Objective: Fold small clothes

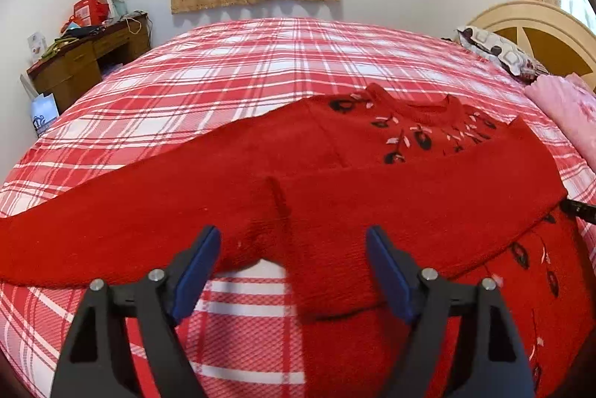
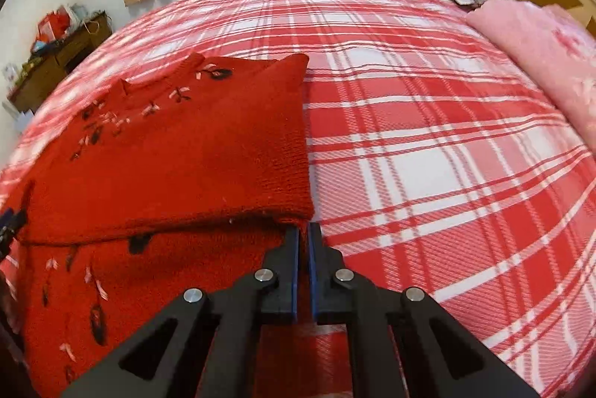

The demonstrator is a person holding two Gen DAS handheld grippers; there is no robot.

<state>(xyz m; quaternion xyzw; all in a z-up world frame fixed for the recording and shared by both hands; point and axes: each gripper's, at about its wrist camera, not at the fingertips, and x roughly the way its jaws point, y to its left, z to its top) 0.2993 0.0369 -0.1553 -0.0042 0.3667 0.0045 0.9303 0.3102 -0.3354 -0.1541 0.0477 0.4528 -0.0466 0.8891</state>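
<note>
A red knitted sweater (image 1: 372,196) with black and pink embroidered flowers lies flat on the plaid bed (image 1: 242,70). One sleeve is folded across its body toward me, and the other stretches out to the left. My left gripper (image 1: 294,241) stands open, its blue pads either side of the folded sleeve's end without pressing it. In the right wrist view the sweater (image 2: 167,167) fills the left half. My right gripper (image 2: 303,230) is shut at the sweater's right edge, just below the folded sleeve's corner, with red knit pinched between the pads. Its dark tip (image 1: 581,208) shows at the sweater's right side.
The red-and-white plaid sheet (image 2: 428,137) stretches bare to the right of the sweater. A pink blanket (image 2: 540,55) and a patterned pillow (image 1: 495,51) lie by the round headboard (image 1: 540,32). A cluttered wooden desk (image 1: 85,59) stands at the far left wall.
</note>
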